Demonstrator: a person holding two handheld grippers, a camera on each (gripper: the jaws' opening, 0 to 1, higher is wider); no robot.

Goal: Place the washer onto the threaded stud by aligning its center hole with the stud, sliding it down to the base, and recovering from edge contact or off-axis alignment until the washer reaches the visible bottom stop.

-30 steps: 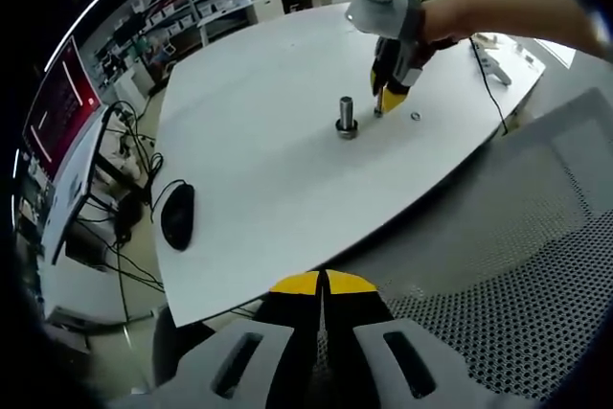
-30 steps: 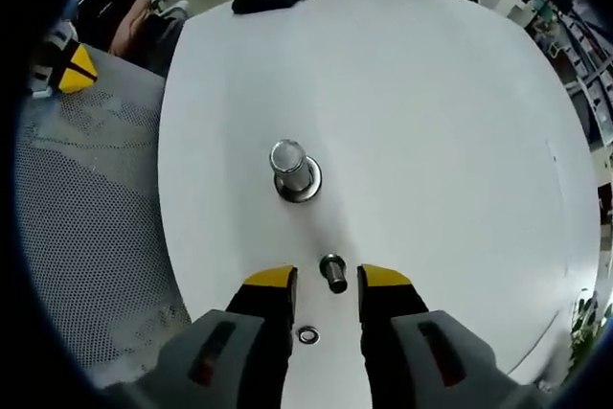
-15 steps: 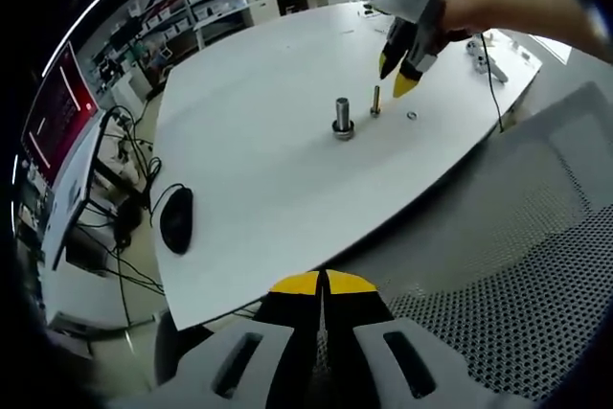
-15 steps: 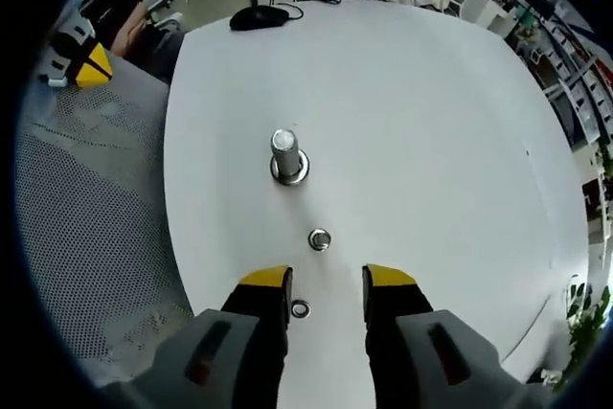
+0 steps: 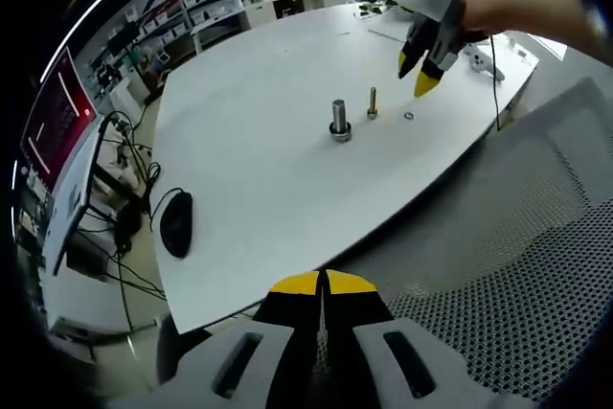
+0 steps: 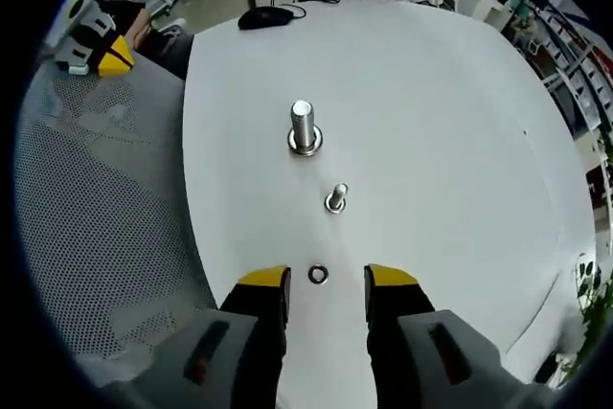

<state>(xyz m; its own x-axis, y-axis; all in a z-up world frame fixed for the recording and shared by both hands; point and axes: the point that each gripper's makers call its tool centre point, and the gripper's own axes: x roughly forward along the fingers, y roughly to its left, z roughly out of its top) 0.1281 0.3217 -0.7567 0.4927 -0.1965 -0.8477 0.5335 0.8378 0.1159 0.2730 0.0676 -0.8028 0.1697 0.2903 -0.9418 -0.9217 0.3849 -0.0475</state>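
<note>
The large stud (image 6: 304, 127) stands upright on the white table (image 6: 431, 122) and serves as the reference point. In the right gripper view, a smaller bolt (image 6: 335, 198) stands upright on the table, near the stud on the side toward the right gripper (image 6: 324, 285). The washer (image 6: 318, 274) lies flat on the table, beyond the bolt from the stud, roughly in line with both. It is not on the stud or the bolt.

The right gripper's jaws are spread apart with nothing between them. The washer shows in the gap just past the yellow tips; whether the tips are above it or beside it cannot be told. In the left gripper view, the right gripper (image 5: 421, 72) hangs in the air above the table, clear of the washer (image 5: 409, 116), with a hand (image 5: 498, 16) behind it.

The left gripper (image 5: 322, 284) is well apart from the stud (image 5: 338, 120), off the table edge over a grey mesh surface (image 5: 536, 265). Its yellow-tipped jaws are pressed together, holding nothing.

A black mouse (image 5: 176, 221) lies on the table, far from the stud, near the table edge with its cable running off the table. In the right gripper view, the left gripper (image 6: 117, 56) shows over the mesh, well away from the stud.
</note>
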